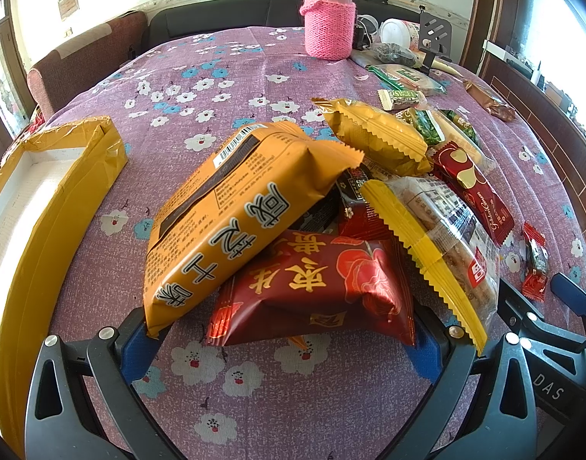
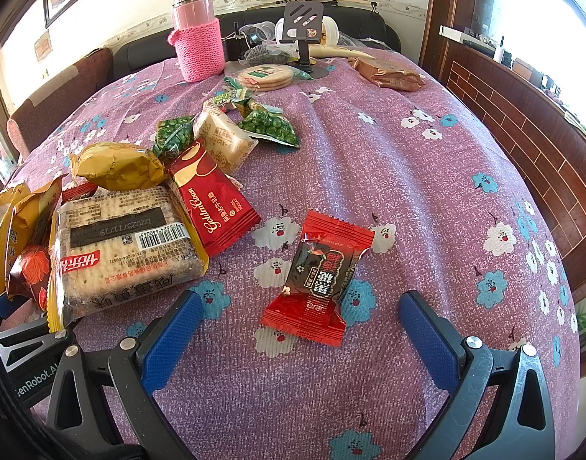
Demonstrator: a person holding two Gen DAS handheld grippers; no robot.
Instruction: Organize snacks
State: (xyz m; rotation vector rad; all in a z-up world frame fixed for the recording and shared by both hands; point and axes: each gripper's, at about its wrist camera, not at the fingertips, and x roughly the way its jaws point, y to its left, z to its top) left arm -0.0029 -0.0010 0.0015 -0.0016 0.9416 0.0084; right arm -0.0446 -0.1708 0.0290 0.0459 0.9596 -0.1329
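far left, the yellow box (image 1: 63, 176) sits empty. the left gripper (image 1: 281, 349) is spread wide around the red pouch (image 1: 315, 295) under the orange packet (image 1: 231, 214); pulling could topple that pile. right, the right gripper (image 2: 296, 329) gapes wide around the small red candy (image 2: 319, 272), which might slide away on the tablecloth (image 2: 427, 191).

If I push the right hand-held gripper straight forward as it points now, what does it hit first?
The small red and black candy packet, lying alone on the tablecloth just ahead of the open right hand-held gripper, roughly centred between its fingers. Nothing else seems to lie before it, though depth is hard to judge in this fisheye view.
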